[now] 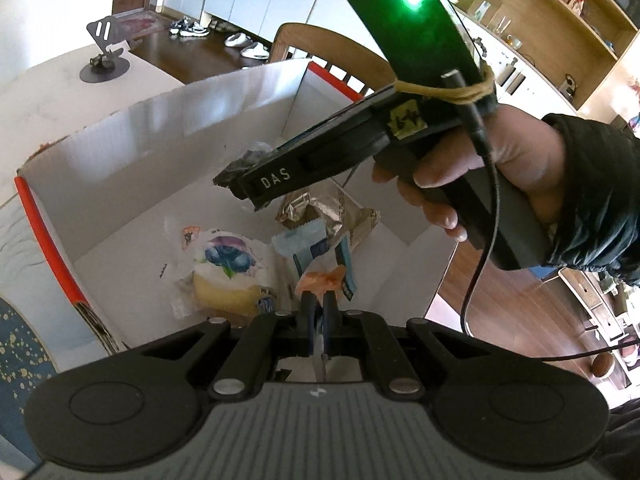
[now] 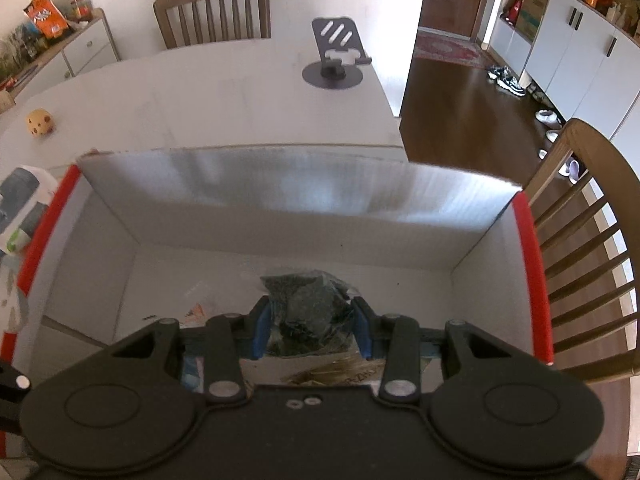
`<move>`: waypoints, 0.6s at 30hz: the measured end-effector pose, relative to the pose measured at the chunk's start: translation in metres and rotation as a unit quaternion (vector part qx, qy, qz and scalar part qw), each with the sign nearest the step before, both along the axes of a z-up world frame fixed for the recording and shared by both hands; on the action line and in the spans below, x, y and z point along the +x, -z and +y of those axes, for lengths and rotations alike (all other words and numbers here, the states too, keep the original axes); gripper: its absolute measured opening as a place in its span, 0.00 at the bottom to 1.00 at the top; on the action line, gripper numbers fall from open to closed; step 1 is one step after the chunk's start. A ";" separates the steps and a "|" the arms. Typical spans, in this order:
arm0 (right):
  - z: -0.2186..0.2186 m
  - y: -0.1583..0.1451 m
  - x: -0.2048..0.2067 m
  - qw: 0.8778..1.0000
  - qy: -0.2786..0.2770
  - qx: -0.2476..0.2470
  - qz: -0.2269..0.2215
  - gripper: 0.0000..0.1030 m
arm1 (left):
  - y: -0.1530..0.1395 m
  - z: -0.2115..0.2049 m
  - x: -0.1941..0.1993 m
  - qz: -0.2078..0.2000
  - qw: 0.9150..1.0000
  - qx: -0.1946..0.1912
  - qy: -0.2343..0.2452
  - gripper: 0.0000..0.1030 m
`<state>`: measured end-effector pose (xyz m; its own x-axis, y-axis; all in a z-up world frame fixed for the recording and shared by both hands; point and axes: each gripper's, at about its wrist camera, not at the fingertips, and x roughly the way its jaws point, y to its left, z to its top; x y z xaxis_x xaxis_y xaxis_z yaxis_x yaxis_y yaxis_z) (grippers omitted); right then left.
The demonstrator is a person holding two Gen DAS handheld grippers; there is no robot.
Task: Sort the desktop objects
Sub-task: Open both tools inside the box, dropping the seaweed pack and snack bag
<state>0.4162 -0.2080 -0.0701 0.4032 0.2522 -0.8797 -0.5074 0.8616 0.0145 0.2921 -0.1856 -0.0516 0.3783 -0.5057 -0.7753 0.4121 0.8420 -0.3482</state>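
Your white bench [image 2: 224,96] carries a white cardboard box [image 2: 280,200] with red-edged flaps. Above that box, your right claw [image 2: 311,322] is clamped on a dark crinkled packet [image 2: 308,300]; the body of that tool reads "DAS" in the left wrist view. Your left claw [image 1: 318,305] is nearly closed, pinching an orange wrapper [image 1: 320,280] over the box interior. On the box floor lie a blueberry-printed bread bag [image 1: 228,268], a gold foil packet [image 1: 320,208] and a blue sachet [image 1: 304,240]; their small print is unreadable.
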 end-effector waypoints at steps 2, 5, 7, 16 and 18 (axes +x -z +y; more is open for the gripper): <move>0.000 0.003 0.002 1.000 0.002 -0.003 0.005 0.39 | 0.000 -0.001 -0.003 0.002 1.000 0.001 0.000 0.03; 0.001 0.007 0.003 1.000 0.003 -0.007 0.009 0.40 | 0.002 -0.001 -0.003 0.006 1.000 0.000 0.001 0.03; 0.000 0.010 0.004 1.000 0.005 -0.007 0.015 0.41 | 0.003 -0.001 -0.004 0.008 1.000 0.000 0.001 0.03; -0.008 0.006 0.002 1.000 0.011 0.004 0.013 0.62 | 0.000 0.003 -0.008 -0.002 1.000 0.012 -0.012 0.05; -0.012 0.000 0.001 1.000 0.009 0.009 0.005 0.63 | -0.002 0.004 -0.010 -0.004 1.000 0.010 -0.015 0.05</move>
